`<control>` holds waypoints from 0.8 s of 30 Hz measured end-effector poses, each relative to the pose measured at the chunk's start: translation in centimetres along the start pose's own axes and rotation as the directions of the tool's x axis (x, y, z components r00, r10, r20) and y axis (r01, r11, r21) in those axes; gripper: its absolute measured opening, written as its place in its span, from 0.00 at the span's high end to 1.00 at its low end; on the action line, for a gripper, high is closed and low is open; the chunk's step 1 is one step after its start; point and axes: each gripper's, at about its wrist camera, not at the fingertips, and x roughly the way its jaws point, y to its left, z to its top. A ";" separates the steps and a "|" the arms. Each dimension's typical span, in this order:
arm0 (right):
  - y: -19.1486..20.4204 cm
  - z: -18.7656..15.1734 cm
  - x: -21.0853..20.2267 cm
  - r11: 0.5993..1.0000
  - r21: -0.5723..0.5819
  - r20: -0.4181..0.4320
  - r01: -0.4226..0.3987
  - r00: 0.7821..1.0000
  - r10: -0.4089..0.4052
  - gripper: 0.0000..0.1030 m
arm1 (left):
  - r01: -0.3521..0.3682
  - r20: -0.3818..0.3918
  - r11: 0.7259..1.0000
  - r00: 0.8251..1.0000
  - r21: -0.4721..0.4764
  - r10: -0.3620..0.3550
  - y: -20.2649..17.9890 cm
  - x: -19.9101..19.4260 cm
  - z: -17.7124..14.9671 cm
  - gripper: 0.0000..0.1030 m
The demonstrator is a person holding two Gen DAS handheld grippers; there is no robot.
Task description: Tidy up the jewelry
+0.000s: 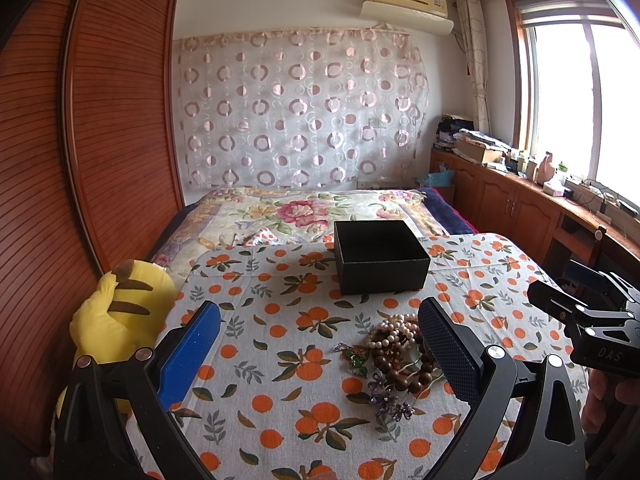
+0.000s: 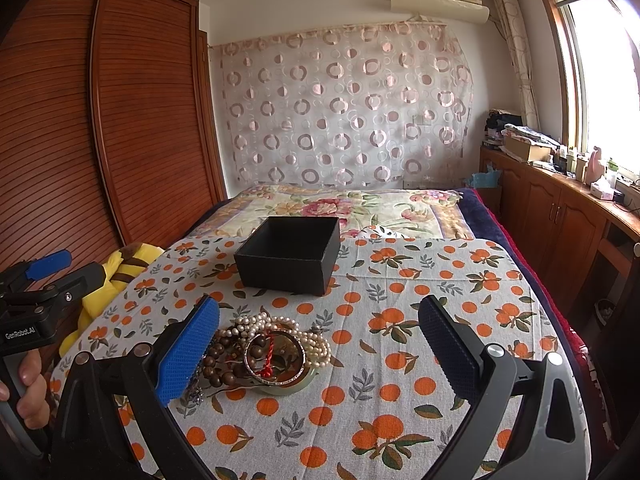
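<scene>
Right wrist view, left hand-held gripper [image 2: 60, 266]: released, holding nothing, far left.
Jewelry: tangled heap of pearl strands, brown wooden beads and bangles [image 2: 264, 350] on the orange-print cloth [image 2: 400, 360], near-left.
Black square cardboard box [image 2: 290, 254]: empty, beyond the heap.
Right hand-held gripper [image 2: 318, 334]: released, empty.
Risk: tangled strands may drag neighbours along, spilling short of the box.

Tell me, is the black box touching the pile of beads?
Apart. The right wrist view shows bare cloth between the box and the beads.
</scene>
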 end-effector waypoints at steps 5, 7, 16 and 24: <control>0.0 0.0 0.0 1.000 0.000 0.000 0.000 1.000 0.000 0.02 | 0.000 0.002 1.000 1.000 0.001 0.000 0.0 -0.1 0.0 0.07; 0.0 0.0 0.0 1.000 -0.001 0.000 0.001 1.000 -0.001 0.02 | 0.000 0.002 1.000 1.000 0.001 0.000 0.0 0.0 0.0 0.07; 0.1 -0.1 0.0 1.000 0.000 -0.001 0.000 1.000 0.000 0.02 | 0.000 0.001 1.000 1.000 0.000 0.000 0.0 -0.1 0.0 0.07; 0.2 0.0 0.0 1.000 0.000 -0.010 -0.004 1.000 0.004 0.02 | 0.000 -0.006 1.000 1.000 -0.001 0.000 -0.1 -0.1 -0.2 0.07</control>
